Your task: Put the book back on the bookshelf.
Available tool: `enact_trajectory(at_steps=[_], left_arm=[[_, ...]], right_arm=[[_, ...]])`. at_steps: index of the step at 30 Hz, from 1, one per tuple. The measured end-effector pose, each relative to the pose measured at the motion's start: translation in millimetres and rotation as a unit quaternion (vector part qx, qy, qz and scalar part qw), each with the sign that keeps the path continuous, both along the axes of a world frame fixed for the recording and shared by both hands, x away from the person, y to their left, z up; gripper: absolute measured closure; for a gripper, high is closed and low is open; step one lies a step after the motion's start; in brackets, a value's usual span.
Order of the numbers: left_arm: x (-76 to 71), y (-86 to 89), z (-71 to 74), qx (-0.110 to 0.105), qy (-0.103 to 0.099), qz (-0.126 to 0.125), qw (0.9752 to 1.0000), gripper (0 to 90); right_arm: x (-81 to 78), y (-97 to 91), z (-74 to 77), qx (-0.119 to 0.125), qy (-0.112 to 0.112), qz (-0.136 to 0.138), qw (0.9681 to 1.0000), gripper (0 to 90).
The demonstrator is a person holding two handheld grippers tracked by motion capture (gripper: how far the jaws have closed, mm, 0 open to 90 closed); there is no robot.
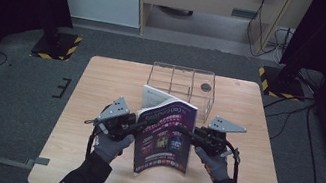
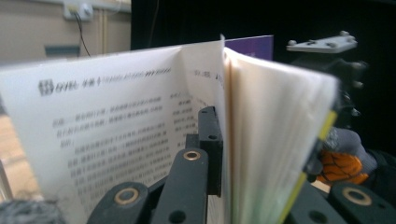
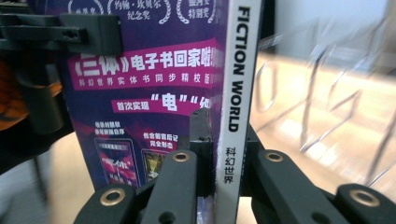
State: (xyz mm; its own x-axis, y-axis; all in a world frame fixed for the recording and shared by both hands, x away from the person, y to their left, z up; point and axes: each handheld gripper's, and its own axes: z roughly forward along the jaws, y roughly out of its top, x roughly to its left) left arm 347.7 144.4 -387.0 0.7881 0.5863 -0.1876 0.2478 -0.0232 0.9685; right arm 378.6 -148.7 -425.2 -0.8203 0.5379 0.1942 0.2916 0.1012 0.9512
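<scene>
A magazine (image 1: 165,137) with a purple cover is held upright over the middle of the wooden table (image 1: 101,85). My left gripper (image 1: 141,121) grips it from the left and my right gripper (image 1: 190,131) from the right. In the left gripper view my left gripper (image 2: 264,140) is shut on a thick block of the magazine's pages (image 2: 275,121), while one printed page (image 2: 107,121) fans out to the left. In the right gripper view my right gripper (image 3: 226,135) is shut on the white spine (image 3: 236,93) that reads FICTION WORLD, beside the purple cover (image 3: 149,79).
A clear plastic organizer box (image 1: 183,82) with compartments stands just behind the magazine, with a small dark round thing (image 1: 206,86) in it. It shows blurred as the clear box (image 3: 327,107) in the right gripper view. Black stand bases with yellow stripes (image 1: 57,45) sit on the floor beyond the table.
</scene>
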Motion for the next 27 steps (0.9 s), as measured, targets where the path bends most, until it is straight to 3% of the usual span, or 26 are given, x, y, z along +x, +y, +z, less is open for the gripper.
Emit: enact_trajectory(at_steps=[1, 3, 4, 7, 14, 18, 27], left_arm=[[-0.5, -0.1, 0.0, 0.0, -0.001, 0.0, 1.0, 86.3], [-1.5, -0.1, -3.5, 0.005, 0.003, 0.001, 1.0, 86.3], [-2.3, 0.6, -7.3, -0.005, 0.009, 0.0, 0.9999, 86.1], [-4.5, 1.3, -6.9, -0.009, 0.017, -0.002, 0.9998, 84.8], [-4.6, -4.6, -9.4, -0.004, 0.018, 0.0, 0.9998, 75.2], [-6.8, -6.3, -8.5, -0.003, 0.016, -0.008, 0.9998, 82.8], [-10.3, -9.0, -6.5, 0.001, 0.011, -0.028, 0.9995, 86.4]], right_arm=[[-0.4, 1.2, 2.0, -0.005, -0.016, -0.003, 0.9998, 82.3], [-0.4, 1.6, 1.5, -0.011, -0.016, -0.003, 0.9998, 82.1], [-1.3, 1.3, -1.8, -0.02, -0.016, -0.002, 0.9997, 81.9], [-5.3, -3.5, -4.1, -0.003, -0.016, 0.012, 0.9998, 82.4], [-11.9, -13.0, -4.9, 0.001, -0.015, 0.042, 0.999, 82.3], [-14.4, -16.2, -4.1, -0.005, -0.012, 0.051, 0.9986, 81.5], [-13.8, -12.3, -3.0, -0.008, -0.015, 0.051, 0.9986, 62.9]])
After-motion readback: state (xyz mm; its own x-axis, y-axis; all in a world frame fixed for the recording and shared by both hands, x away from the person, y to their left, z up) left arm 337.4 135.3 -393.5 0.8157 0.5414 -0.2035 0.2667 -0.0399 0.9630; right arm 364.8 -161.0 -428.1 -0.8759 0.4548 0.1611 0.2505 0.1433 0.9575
